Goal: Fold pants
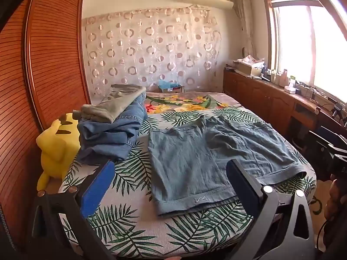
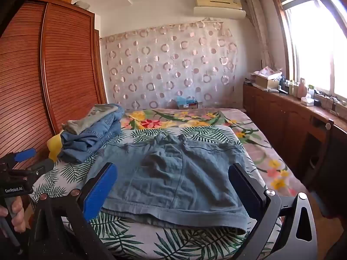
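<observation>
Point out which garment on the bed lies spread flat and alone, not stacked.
The grey-blue linen shorts lie spread flat on the leaf-print sheet, directly ahead of both open grippers. The blue denim jeans and grey-green folded garment are stacked at the left.

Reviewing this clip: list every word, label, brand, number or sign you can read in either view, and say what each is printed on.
"GenRobot.AI": white lettering on the black body of the left claw, seen in the right wrist view.
Small stitched zigzag logo on the hem of the blue-grey shorts: a mark, not readable letters.
Labels on the cardboard box by the curtain: too blurred to read.
Bottles and packets on the window counter: too small to read.
</observation>
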{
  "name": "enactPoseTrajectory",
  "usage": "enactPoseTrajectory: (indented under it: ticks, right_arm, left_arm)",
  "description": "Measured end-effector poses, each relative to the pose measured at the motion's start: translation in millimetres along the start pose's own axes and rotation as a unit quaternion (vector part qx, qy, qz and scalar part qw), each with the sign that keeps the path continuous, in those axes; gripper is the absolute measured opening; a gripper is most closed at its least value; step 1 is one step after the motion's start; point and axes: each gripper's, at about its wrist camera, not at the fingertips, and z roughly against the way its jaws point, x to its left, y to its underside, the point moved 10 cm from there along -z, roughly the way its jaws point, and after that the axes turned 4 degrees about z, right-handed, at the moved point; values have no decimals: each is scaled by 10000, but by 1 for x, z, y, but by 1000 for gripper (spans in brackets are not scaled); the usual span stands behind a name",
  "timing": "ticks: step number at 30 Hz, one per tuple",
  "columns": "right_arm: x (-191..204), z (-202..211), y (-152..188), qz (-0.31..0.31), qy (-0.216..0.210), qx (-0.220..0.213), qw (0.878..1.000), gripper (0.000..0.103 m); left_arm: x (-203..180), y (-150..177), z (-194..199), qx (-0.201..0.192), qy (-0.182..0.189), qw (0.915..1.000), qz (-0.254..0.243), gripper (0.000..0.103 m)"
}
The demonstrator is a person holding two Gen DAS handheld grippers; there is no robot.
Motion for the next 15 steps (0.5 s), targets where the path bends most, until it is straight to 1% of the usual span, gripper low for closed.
enactPoseTrajectory:
  ticks: [8, 9, 15]
  right_arm:
    - [2, 0, 0, 23, -7, 7, 10000, 103]
    - [2, 0, 1, 17, -6, 11, 10000, 103]
    - [3, -1, -2, 13, -15, 22, 10000, 103]
  left_arm:
    - [8, -1, 0, 47, 7, 10000, 75, 102]
    - [0, 0, 0, 46, -11, 10000, -63, 102]
    - [2, 5, -1, 86, 5, 10000, -37, 102]
